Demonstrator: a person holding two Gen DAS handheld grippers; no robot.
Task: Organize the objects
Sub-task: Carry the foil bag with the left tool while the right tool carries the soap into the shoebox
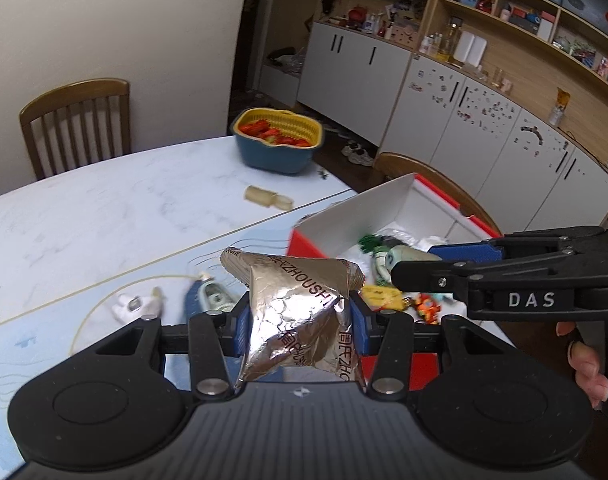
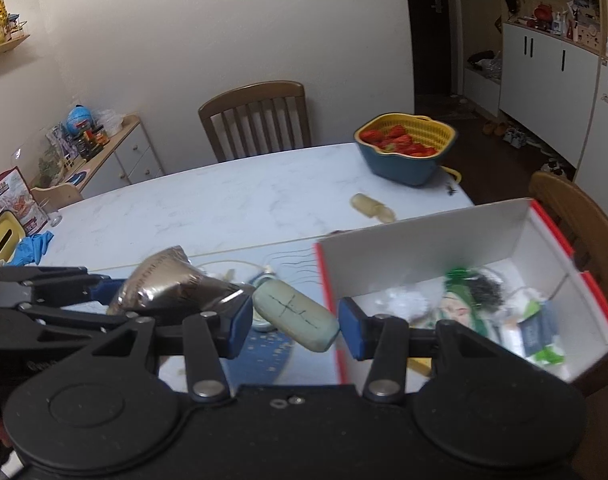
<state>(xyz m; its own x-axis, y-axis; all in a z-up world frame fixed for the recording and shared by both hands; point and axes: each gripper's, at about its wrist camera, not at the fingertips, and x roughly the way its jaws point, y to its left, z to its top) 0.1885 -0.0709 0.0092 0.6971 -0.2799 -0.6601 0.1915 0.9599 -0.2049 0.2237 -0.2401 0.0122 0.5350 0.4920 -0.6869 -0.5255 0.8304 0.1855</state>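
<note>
Foil packet (image 1: 300,312) printed "ZHOUSHI" clamped between left fingers (image 1: 240,326), right fingers (image 2: 354,330) gripping pale green bar (image 2: 296,316), "DAS" on right gripper (image 1: 414,265)

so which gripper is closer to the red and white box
Right. The right gripper is beside the box's near wall; the left gripper sits further back over the table.

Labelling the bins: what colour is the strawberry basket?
Yellow basket inside a blue tub; clearest in the right wrist view.

Left claw (image 1: 300,320) clamping foil packet (image 1: 296,312), red-and-white box (image 1: 388,204) beyond
</note>
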